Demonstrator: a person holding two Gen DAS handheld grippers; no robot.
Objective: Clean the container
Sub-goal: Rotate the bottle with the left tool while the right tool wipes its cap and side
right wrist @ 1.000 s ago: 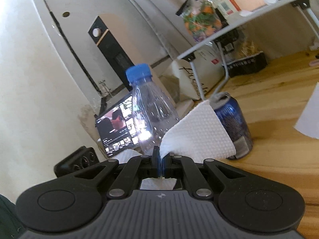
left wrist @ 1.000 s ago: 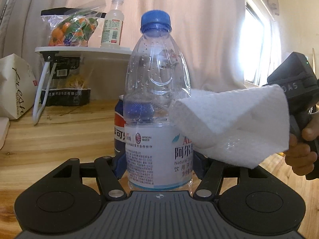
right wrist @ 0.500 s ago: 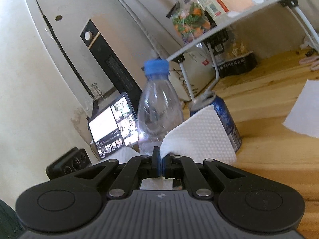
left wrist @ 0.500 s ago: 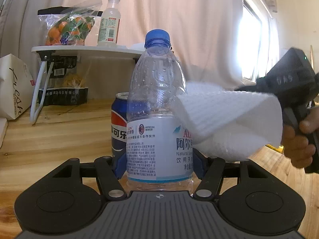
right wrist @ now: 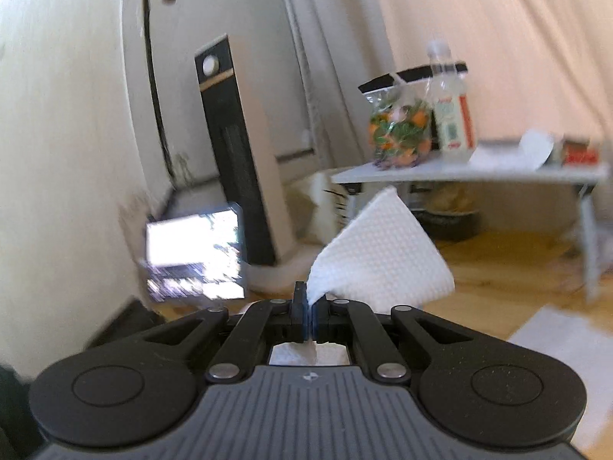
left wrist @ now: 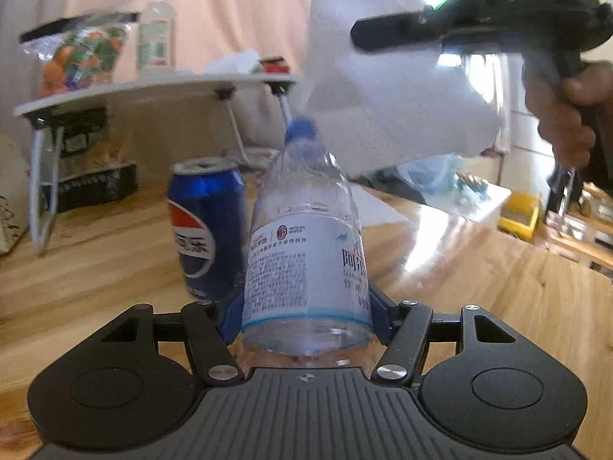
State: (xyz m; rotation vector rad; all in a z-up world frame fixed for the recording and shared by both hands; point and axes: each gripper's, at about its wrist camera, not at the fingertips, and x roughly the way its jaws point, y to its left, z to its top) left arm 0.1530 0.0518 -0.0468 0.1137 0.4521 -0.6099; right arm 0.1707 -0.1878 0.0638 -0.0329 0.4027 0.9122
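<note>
The bottle (left wrist: 306, 253), clear with a blue cap and a white label, sits clamped by its lower body between the blue pads of the left tool (left wrist: 306, 320), tilted with its cap leaning away from the camera. The right tool (right wrist: 307, 308) is pinched tight on a corner of a white paper towel (right wrist: 377, 264); in the left view that tool (left wrist: 358, 34) is up in the top right corner, above and to the right of the cap, held by a hand (left wrist: 563, 115), and the towel (left wrist: 390, 99) hangs below it, blurred, its lower edge close to the cap; whether it touches is unclear. Just left of the bottle a blue can (left wrist: 208, 226) stands on the wooden counter (left wrist: 498, 287). Farther back a small white folding table (left wrist: 153, 88) carries a bag of fruit (left wrist: 76, 57) and a plastic drink bottle (left wrist: 155, 38). In the right view a lit laptop (right wrist: 195, 253) sits by the wall at the left, and a flat white sheet (right wrist: 559, 337) lies on the counter at the lower right.
</note>
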